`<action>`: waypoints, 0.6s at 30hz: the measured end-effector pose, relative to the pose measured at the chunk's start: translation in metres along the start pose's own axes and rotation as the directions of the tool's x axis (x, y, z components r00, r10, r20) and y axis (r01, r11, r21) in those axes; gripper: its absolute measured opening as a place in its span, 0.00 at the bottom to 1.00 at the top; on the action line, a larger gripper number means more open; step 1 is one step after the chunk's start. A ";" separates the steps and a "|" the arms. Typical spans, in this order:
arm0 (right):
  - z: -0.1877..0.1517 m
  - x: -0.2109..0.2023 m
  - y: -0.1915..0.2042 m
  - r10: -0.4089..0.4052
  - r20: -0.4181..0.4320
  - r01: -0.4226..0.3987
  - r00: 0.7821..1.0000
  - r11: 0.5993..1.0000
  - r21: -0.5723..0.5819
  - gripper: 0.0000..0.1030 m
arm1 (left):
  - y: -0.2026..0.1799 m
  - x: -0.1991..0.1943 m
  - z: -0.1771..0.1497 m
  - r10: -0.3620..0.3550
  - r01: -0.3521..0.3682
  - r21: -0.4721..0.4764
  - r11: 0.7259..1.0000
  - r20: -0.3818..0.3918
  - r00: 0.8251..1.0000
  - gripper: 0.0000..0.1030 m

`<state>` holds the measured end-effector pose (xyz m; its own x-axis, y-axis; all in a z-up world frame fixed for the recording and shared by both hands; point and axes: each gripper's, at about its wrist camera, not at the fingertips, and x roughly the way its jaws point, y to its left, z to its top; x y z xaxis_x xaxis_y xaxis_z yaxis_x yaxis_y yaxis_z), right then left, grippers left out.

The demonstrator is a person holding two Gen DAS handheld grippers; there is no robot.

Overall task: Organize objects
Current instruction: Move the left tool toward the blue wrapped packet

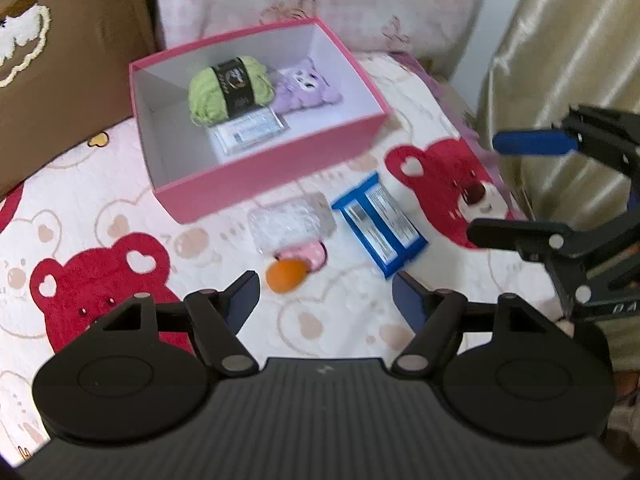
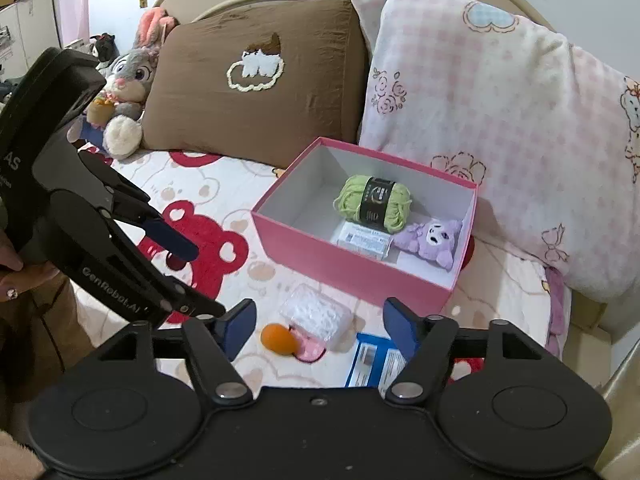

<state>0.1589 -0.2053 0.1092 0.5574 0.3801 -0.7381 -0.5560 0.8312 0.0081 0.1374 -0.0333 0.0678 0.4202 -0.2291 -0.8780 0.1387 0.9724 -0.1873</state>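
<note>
An open pink box [image 1: 280,168] [image 2: 340,264] stands on the bed. Inside lie a green yarn ball [image 1: 224,88] [image 2: 372,200], a purple plush [image 1: 308,84] [image 2: 430,240] and a white packet [image 1: 250,132] [image 2: 364,242]. In front of the box, on the sheet, are a clear plastic packet [image 1: 290,220] [image 2: 316,314], an orange ball [image 1: 286,274] [image 2: 278,338] against a small pink item [image 1: 312,254], and a blue packet [image 1: 380,224] [image 2: 372,360]. My left gripper [image 1: 324,292] [image 2: 208,280] hovers open and empty near the ball. My right gripper [image 2: 319,312] [image 1: 484,188] is also open and empty, above the loose items.
A brown pillow [image 2: 256,80] and a pink checked pillow [image 2: 500,120] lean on the headboard behind the box. A grey bunny plush [image 2: 128,80] sits at the far left. A beige curtain [image 1: 560,60] hangs past the bed's right edge. A hand [image 2: 16,276] holds the left gripper.
</note>
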 end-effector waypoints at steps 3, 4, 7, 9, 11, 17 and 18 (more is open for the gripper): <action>-0.012 -0.004 0.000 0.004 -0.007 -0.004 1.000 1.000 0.016 0.76 | -0.007 0.001 -0.011 -0.005 0.005 0.010 1.000 -0.015 1.000 0.73; -0.017 -0.005 0.000 0.011 -0.014 -0.010 1.000 1.000 0.026 0.76 | -0.009 0.001 -0.015 -0.008 0.008 0.012 1.000 -0.022 1.000 0.74; -0.031 -0.006 -0.001 0.024 -0.028 -0.023 0.999 0.999 0.047 0.76 | -0.011 0.005 -0.025 -0.017 0.017 0.006 1.000 -0.046 0.999 0.74; -0.040 -0.008 -0.001 0.030 -0.036 -0.028 0.999 0.998 0.055 0.76 | -0.013 0.007 -0.031 -0.020 0.021 0.000 1.000 -0.059 0.998 0.75; -0.049 -0.008 -0.002 0.038 -0.043 -0.035 0.998 0.997 0.070 0.79 | -0.015 0.011 -0.035 -0.024 0.025 0.007 1.000 -0.071 0.997 0.77; -0.081 -0.002 -0.009 0.061 -0.058 -0.053 0.996 0.989 0.138 0.84 | -0.020 0.027 -0.044 -0.057 0.056 -0.018 0.998 -0.115 0.992 0.91; -0.087 0.001 -0.011 0.070 -0.063 -0.059 0.996 0.986 0.158 0.84 | -0.021 0.030 -0.045 -0.065 0.063 -0.022 0.998 -0.123 0.990 0.92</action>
<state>0.1117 -0.2498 0.0499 0.4772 0.4111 -0.7767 -0.4838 0.8607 0.1583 0.1065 -0.0588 0.0250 0.2970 -0.2846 -0.9115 0.1446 0.9570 -0.2517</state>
